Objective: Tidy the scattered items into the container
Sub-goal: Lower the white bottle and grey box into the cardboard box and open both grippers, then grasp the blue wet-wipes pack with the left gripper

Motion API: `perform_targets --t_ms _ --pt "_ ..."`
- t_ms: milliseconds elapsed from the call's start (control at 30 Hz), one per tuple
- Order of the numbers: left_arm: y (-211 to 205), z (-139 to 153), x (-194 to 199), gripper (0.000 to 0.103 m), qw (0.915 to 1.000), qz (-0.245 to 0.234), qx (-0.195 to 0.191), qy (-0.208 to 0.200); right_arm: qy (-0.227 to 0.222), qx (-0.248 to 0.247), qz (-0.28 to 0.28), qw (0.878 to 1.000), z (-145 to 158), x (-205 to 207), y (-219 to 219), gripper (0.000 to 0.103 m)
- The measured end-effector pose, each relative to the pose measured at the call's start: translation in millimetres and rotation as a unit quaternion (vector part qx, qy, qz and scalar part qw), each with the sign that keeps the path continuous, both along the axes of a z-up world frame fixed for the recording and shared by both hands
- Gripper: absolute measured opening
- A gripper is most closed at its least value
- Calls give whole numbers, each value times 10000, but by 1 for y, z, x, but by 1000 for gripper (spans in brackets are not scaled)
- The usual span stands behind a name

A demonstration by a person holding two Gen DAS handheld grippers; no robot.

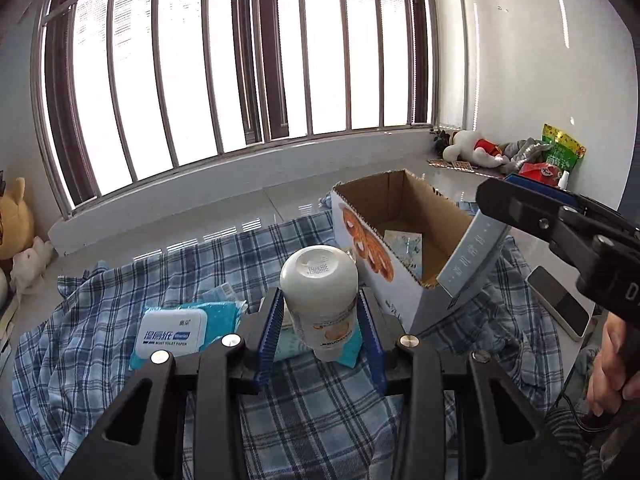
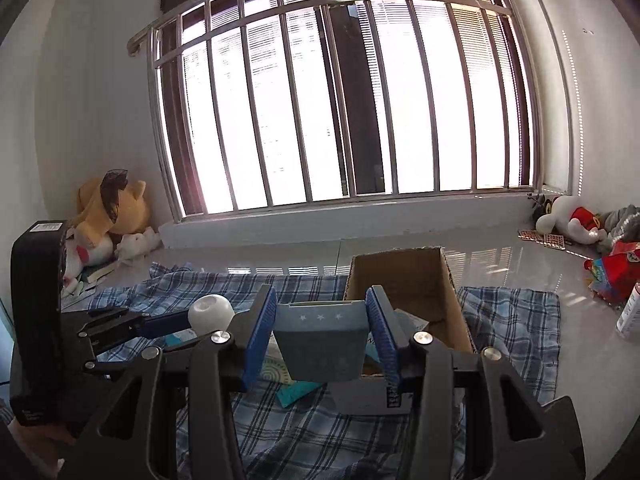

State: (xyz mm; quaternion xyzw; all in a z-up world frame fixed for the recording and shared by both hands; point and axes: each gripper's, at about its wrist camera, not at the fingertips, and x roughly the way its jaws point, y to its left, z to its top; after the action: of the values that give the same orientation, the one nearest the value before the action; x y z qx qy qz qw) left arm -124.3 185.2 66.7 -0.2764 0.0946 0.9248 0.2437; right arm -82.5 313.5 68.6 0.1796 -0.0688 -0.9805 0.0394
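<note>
Cardboard box open at centre right, both our claws loaded beside it.
Our left claw is clamped on a white bottle, held bottom-out at frame centre above the blue plaid cloth. Our right claw is clamped on a grey-blue packet with stars, at the box's near edge. A wet-wipes pack lies on the cloth, lower left.

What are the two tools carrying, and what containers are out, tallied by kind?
White bottle, in left tool: 1
Grey-blue pack, in right tool: 1
Cardboard box: 1
Total: 3
</note>
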Motion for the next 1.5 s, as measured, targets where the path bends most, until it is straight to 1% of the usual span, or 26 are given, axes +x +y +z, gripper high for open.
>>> perform_targets --t_ms 33,100,167,267,333,467,600,667,700,767,800,833,900,1000,1067,1200,1300,1367,1433,1500 --pt "6 6 -2 40 9999 -99 77 33 49 -83 -70 9999 3 -4 6 45" --pt "17 18 -10 40 9986 -393 348 29 116 -210 -235 9994 6 -11 16 45" --pt "29 29 -19 40 9967 -556 584 12 109 -345 -428 9984 3 -18 26 45" --pt "48 37 -29 40 9940 -812 724 48 -7 -562 -640 9964 -8 -23 42 45" --pt "60 33 -35 40 9928 -933 753 -12 -85 -639 -650 9958 -14 -23 50 45" --pt "74 13 -52 40 9926 -863 782 -337 -172 -797 -677 9944 -21 -24 65 45" --pt "80 -2 -60 40 9933 -795 678 -494 -159 -776 -633 9949 -23 -22 67 45" --pt "81 -7 -62 40 9930 -812 639 -566 -106 -855 -684 9939 -24 -22 70 46" --pt "81 -8 -60 40 9929 -832 632 -564 -49 -939 -712 9930 -24 -21 72 47" --pt "80 -9 -55 41 9936 -844 588 -474 18 -1071 -672 9920 -23 -20 76 68" --pt "79 -9 -52 47 9944 -816 541 -407 68 -1118 -664 9915 -23 -19 77 70" --pt "78 -9 -50 66 9955 -742 501 -320 110 -1144 -685 9910 -23 -17 78 70" --pt "69 -6 -46 91 9969 -548 541 -134 156 -1185 -752 9900 -23 -14 80 70" --pt "48 0 -43 91 9967 -389 701 -96 155 -1254 -749 9891 -24 -13 80 70" --pt "31 3 -40 91 9971 -248 719 -58 133 -1228 -756 9895 -25 -12 77 70" --pt "-6 0 -36 91 9987 151 485 -1 126 -1011 -609 9929 -24 -11 59 70" --pt "-41 -6 -29 91 9981 389 474 107 120 -794 -259 9964 -24 -10 34 70" --pt "-61 -11 -25 91 9979 421 450 193 95 -672 63 9977 -26 -9 15 70" --pt "-76 -17 -25 91 9983 479 288 188 96 -597 462 9971 -30 -8 -2 70" --pt "-87 -24 -27 91 9977 634 115 199 20 -465 772 9959 -35 -10 -19 70"
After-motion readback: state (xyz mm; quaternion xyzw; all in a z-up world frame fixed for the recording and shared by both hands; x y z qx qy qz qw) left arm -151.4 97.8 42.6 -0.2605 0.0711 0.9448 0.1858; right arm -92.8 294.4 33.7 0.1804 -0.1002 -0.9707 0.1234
